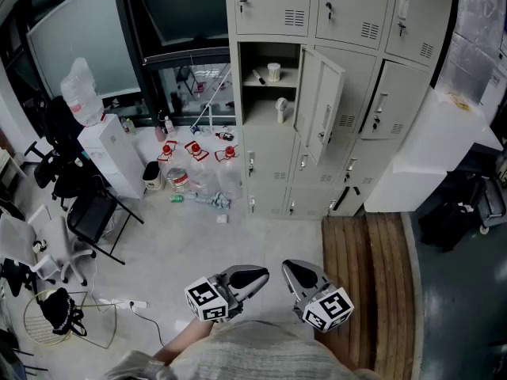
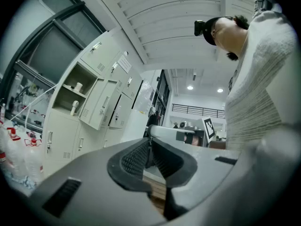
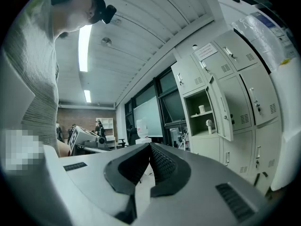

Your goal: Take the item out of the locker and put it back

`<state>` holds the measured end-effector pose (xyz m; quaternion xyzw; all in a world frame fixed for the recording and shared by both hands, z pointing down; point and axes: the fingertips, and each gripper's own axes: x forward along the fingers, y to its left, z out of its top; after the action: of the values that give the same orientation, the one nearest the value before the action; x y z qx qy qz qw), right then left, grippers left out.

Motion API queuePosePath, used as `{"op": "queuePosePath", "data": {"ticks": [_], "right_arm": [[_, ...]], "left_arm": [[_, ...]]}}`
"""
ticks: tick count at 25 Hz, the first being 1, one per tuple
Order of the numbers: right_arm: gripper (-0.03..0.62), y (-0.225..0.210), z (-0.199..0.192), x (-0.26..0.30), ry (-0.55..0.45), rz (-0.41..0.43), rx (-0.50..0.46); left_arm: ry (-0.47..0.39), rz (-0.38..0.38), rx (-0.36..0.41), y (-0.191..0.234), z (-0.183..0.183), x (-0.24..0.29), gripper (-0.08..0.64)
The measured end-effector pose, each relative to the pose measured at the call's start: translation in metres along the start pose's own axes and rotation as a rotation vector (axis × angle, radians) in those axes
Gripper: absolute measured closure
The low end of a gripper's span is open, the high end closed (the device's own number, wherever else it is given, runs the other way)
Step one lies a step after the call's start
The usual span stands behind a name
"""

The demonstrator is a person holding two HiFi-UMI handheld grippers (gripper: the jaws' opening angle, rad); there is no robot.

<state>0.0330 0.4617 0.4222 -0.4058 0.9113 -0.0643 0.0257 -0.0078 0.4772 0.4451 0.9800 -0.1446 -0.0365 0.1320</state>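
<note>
Left tongs [image 2: 150, 155]: ribbed pads pressed together, nothing between them. Right tongs [image 3: 149, 160]: same, closed and empty. In the head view both sit low, close to the person's torso, side by side but not touching, each held level with its tips towards the locker bank [image 1: 348, 22]. Both are well apart from it.

One locker [image 1: 261, 101] stands with its door [image 1: 321, 113] swung out to the right. It holds two levels:
- The upper shelf [image 1: 265, 85] carries a white cup [image 1: 274, 71], upright, with a small dark object [image 1: 258, 77] lying to its left. What the dark object is cannot be told.
- A white handled item [image 1: 281, 109] stands upright in the lower space, right of centre.

Everything is inside the locker and nothing is out. Which piece is the task item cannot be told. The other locker doors in view are closed.

On the floor [image 1: 238, 244], left of the lockers, there is a cluster of clear plastic bottles [image 1: 194, 153] with red caps. Further left stand a white water dispenser [image 1: 107, 153] with a jug on top and black folding chairs [image 1: 91, 216]. A wooden platform [image 1: 364, 260] lies on the right, in front of the lower lockers. A large white box [image 1: 428, 149] leans beside the lockers on the right. A power strip [image 1: 133, 304] with its cable lies near the bottom left.
</note>
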Motion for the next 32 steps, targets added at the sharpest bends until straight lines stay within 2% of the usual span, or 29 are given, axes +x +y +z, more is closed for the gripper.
{"op": "queuePosePath", "data": {"ticks": [12,17,24,32], "right_arm": [[0.568,-0.002,0.005,-0.009,-0.023,0.016,-0.007],[0.566,0.001,0.001,-0.008,-0.047,0.064,0.049],[0.566,-0.008,-0.019,0.014,0.019,0.069,0.058],[0.566,-0.045,-0.013,0.075,0.023,0.022,0.068]], "left_arm": [[0.016,-0.006,0.003,-0.007,-0.004,0.006,0.529],[0.028,0.002,0.003,-0.006,-0.009,0.000,0.529],[0.030,0.069,-0.046,0.036,-0.014,-0.016,0.529],[0.027,0.035,-0.098,0.107,-0.010,-0.012,0.529]]}}
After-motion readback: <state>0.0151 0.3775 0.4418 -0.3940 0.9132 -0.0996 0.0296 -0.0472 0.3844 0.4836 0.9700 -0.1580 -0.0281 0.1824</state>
